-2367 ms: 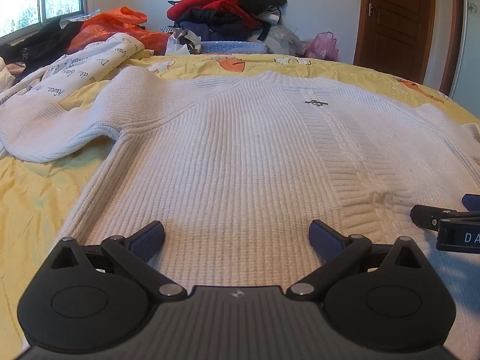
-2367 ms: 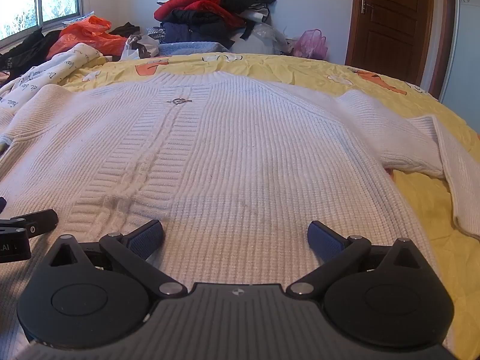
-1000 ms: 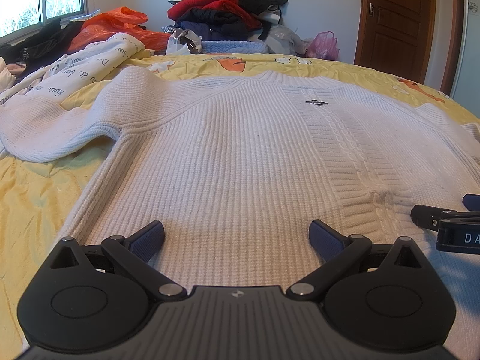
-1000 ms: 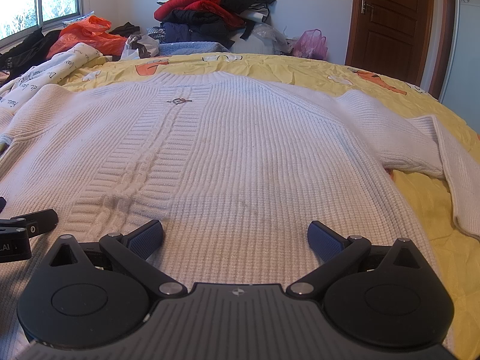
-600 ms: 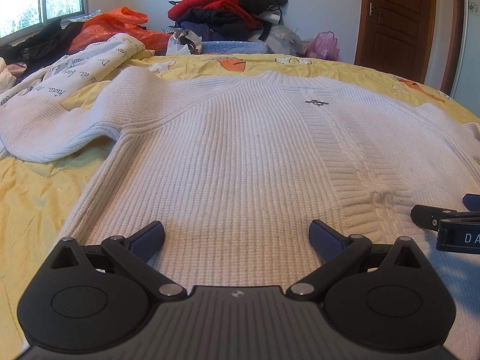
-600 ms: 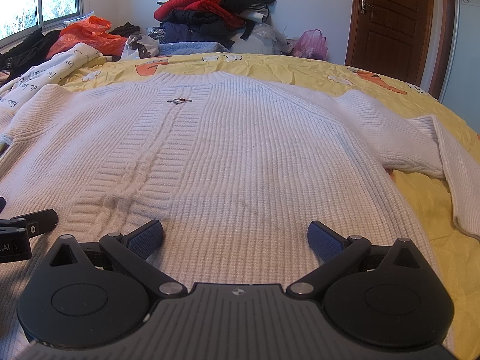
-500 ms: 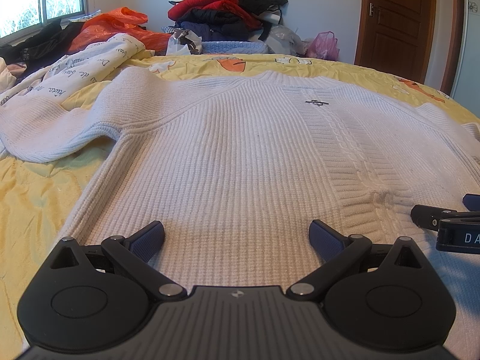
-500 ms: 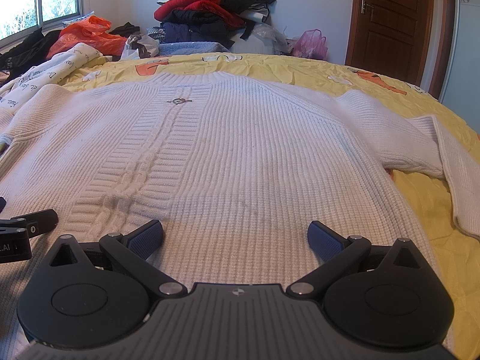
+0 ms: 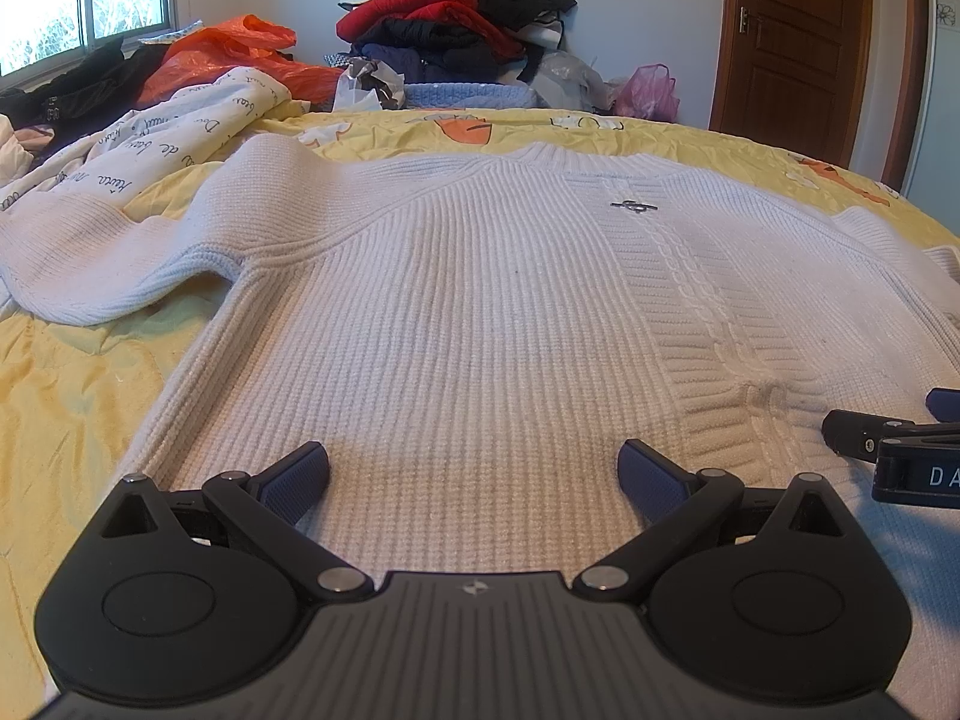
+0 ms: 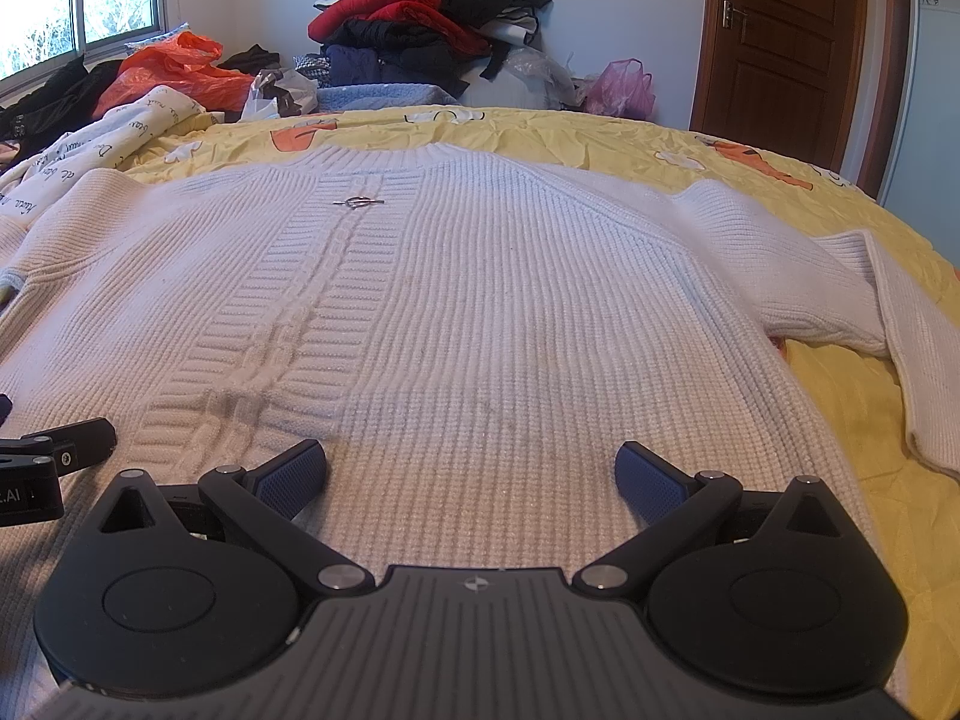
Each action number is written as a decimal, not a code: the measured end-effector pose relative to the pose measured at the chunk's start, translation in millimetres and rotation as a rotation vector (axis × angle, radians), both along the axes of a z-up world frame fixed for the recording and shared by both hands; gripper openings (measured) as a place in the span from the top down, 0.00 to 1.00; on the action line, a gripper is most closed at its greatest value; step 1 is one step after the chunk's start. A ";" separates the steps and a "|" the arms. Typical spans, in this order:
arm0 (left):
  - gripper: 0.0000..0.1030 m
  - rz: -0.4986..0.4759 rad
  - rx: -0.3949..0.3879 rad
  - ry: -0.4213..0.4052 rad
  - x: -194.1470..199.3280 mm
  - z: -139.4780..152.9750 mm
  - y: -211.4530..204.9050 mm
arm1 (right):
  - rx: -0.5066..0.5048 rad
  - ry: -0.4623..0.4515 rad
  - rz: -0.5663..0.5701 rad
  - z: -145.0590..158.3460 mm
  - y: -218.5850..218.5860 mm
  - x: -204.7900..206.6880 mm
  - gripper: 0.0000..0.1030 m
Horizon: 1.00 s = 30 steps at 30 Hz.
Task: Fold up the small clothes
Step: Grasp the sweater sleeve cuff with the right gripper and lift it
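A white ribbed knit sweater (image 9: 468, 300) lies flat, front up, on a yellow bedspread (image 9: 66, 396), its hem nearest me. A small metal clasp (image 9: 633, 205) sits below its collar. In the left wrist view its left sleeve (image 9: 102, 264) spreads out to the side. The right wrist view shows the same sweater (image 10: 480, 312) with its right sleeve (image 10: 888, 324) bent down toward me. My left gripper (image 9: 474, 474) hovers open over the hem's left half. Over the right half, my right gripper (image 10: 471, 474) is open too, holding nothing.
A heap of red, black and dark blue clothes (image 9: 456, 30) is stacked against the far wall. An orange plastic bag (image 9: 228, 60) and a white printed cloth (image 9: 150, 144) lie at the back left by a window. A brown wooden door (image 9: 792, 42) stands at the far right.
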<state>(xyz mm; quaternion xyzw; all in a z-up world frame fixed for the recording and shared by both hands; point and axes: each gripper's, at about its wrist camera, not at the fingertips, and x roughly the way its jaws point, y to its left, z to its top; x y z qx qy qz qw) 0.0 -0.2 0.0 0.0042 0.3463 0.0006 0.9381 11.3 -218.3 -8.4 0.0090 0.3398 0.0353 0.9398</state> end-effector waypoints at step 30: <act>0.00 0.007 0.006 -0.009 -2.5 1.4 -1.7 | -0.189 -0.073 -0.117 7.6 -194.2 -20.2 0.25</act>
